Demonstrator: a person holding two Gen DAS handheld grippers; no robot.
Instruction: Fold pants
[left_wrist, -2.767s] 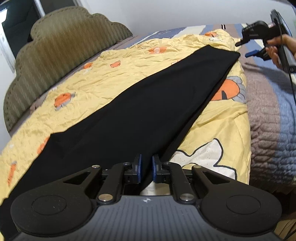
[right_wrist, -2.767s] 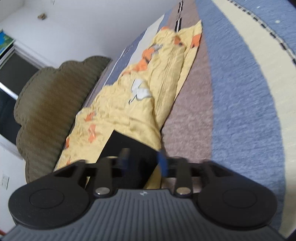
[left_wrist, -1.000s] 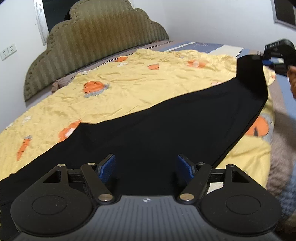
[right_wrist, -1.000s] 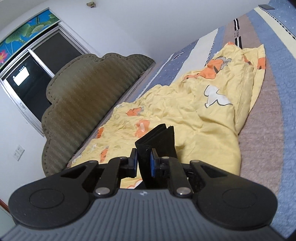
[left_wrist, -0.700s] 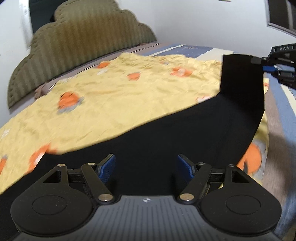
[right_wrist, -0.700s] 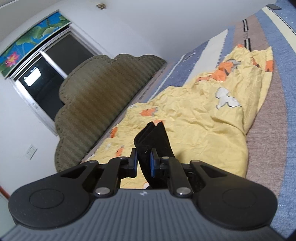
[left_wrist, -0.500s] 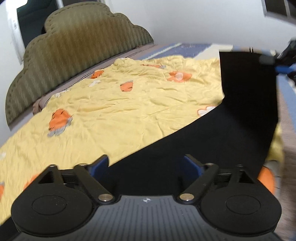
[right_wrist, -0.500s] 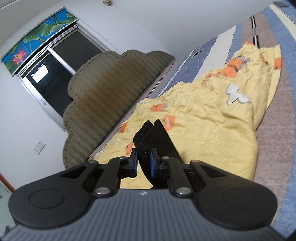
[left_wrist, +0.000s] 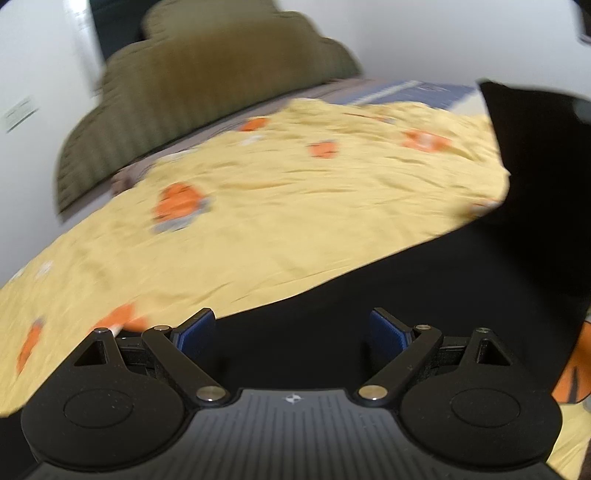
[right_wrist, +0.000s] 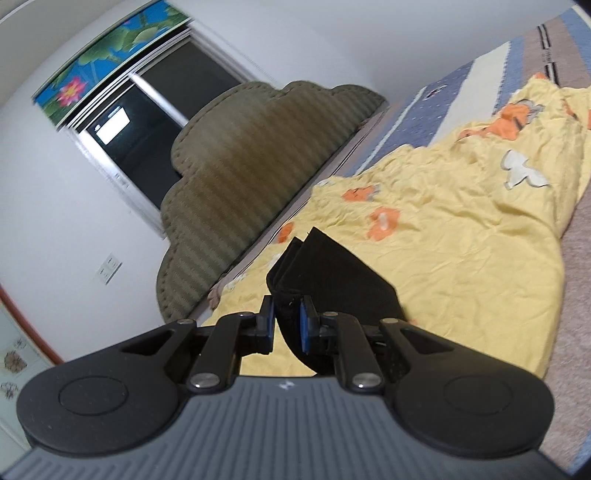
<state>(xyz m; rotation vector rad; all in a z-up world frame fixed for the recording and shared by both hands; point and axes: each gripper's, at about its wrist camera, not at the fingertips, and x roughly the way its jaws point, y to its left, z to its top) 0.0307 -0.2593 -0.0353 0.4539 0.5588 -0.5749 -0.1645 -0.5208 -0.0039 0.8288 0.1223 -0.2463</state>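
Black pants (left_wrist: 424, 280) lie across a yellow quilt on the bed. In the left wrist view my left gripper (left_wrist: 293, 332) hovers over the cloth with its jaws wide open and nothing pinched between the blue pads (left_wrist: 195, 330). At the right of that view one end of the pants (left_wrist: 535, 155) is lifted upright off the quilt. In the right wrist view my right gripper (right_wrist: 287, 325) is shut on that folded end of the pants (right_wrist: 325, 266), holding it above the quilt.
The yellow quilt (left_wrist: 277, 206) with orange prints covers most of the bed, over a striped blue and brown blanket (right_wrist: 576, 258). An olive padded headboard (right_wrist: 258, 147) stands against the white wall, beside a dark window (right_wrist: 147, 129).
The left gripper's jaws have widened and it has slid sideways over the pants. The right gripper has lifted its end of the pants higher, so the cloth now stands up.
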